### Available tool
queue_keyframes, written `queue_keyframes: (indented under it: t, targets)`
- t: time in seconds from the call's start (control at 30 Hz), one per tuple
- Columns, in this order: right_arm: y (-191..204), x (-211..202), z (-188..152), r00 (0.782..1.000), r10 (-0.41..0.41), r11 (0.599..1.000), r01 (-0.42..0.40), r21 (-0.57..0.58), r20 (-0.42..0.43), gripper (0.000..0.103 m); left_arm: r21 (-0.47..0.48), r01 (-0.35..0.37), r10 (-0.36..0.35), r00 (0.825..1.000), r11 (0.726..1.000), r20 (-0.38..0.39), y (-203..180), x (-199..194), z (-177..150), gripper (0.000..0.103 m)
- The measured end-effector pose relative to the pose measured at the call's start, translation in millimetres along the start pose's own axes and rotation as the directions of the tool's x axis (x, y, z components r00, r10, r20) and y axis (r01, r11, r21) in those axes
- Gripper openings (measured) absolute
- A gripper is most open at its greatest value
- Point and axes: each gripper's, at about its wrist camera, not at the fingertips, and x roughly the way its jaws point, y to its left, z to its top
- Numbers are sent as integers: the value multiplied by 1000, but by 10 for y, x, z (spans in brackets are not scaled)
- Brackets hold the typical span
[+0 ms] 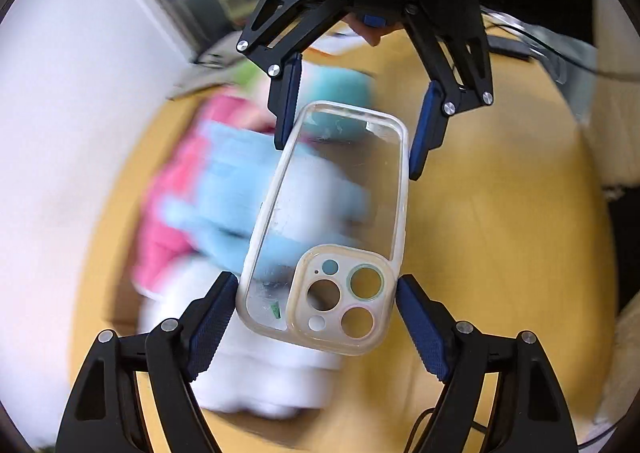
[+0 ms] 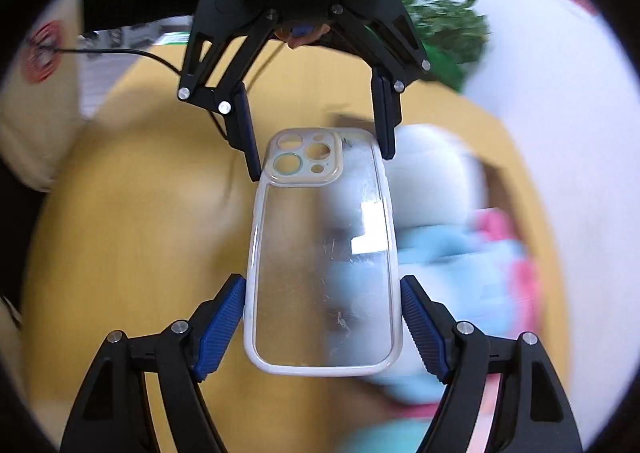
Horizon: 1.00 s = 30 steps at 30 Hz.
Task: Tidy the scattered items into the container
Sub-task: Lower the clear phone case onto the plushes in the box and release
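1. Clear transparent phone case with cream rim and camera cutouts [image 1: 326,221] is held in the air by both claws, one at each end, above the yellow wooden tabletop [image 1: 500,233].
2. Left gripper [image 1: 316,293] is clamped on the camera-cutout end, its blue ribbed pads [image 1: 214,317] pressing the case's long edges.
3. Right gripper [image 2: 322,317] is clamped on the plain end, again gripping across the width; in the left wrist view it is the claw at the top [image 1: 352,125].
4. Why two claws: the case is thin, flat and slippery, so a grip at each end likely keeps it level and stops it twisting.
5. Below the case is a blurred heap of soft pink, light-blue and white items [image 1: 224,213], apparently in a cardboard box [image 1: 120,317]; probably the container, edges unclear.
6. Judged step: carrying the case over for a drop; both claws will need to release together.
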Motion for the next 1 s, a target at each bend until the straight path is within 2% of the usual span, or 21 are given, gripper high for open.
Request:
queue_keyframes:
  t: [0.1, 0.23, 0.37, 0.47, 0.53, 0.7, 0.8, 0.87, 0.9, 0.93, 0.97, 1.0]
  targets:
    - [-648, -55, 100, 1000, -14, 1000, 14, 4, -14, 77, -13, -9, 9, 1000, 1000, -14, 685, 176, 125, 85]
    - [-1305, 149, -33, 997, 17, 999, -14, 36, -69, 77, -31, 33, -35, 999, 999, -41, 1218, 619, 274, 85]
    - [-1640, 529, -239, 984, 118, 989, -104, 104, -134, 77, -84, 127, -133, 988, 988, -72, 1401, 1165, 264, 86]
    - [-1765, 626, -330, 977, 196, 963, -177, 202, -79, 77, -150, 158, -170, 982, 976, -76, 1368, 1339, 213, 85]
    - [-1757, 617, -356, 979, 196, 956, -178, 231, -57, 77, -179, 153, -166, 984, 972, -62, 1364, 1322, 206, 85]
    - [-1619, 399, -366, 993, 106, 957, -89, 277, -49, 79, -258, 85, -88, 996, 962, 1, 1288, 949, 81, 84]
    - [-1428, 246, -348, 998, 1, 955, 19, 295, -66, 79, -322, 30, -3, 997, 946, 83, 918, 577, 134, 84]
    - [-1141, 1, -377, 993, -105, 939, 117, 325, -53, 79, -377, -16, 71, 989, 926, 132, 753, 295, 122, 88]
    - [-1004, -103, -422, 985, -163, 918, 170, 358, -49, 79, -420, -36, 109, 983, 907, 151, 732, 229, 114, 94]
    - [-855, -196, -398, 971, -233, 881, 234, 411, -52, 79, -475, -51, 147, 975, 879, 168, 632, 114, 85, 98]
    - [-696, -299, -398, 951, -303, 825, 293, 484, -60, 79, -522, -64, 180, 968, 851, 174, 572, -21, -34, 103]
    - [-515, -396, -399, 930, -361, 759, 335, 558, -67, 79, -573, -75, 214, 961, 816, 178, 497, -115, -104, 103]
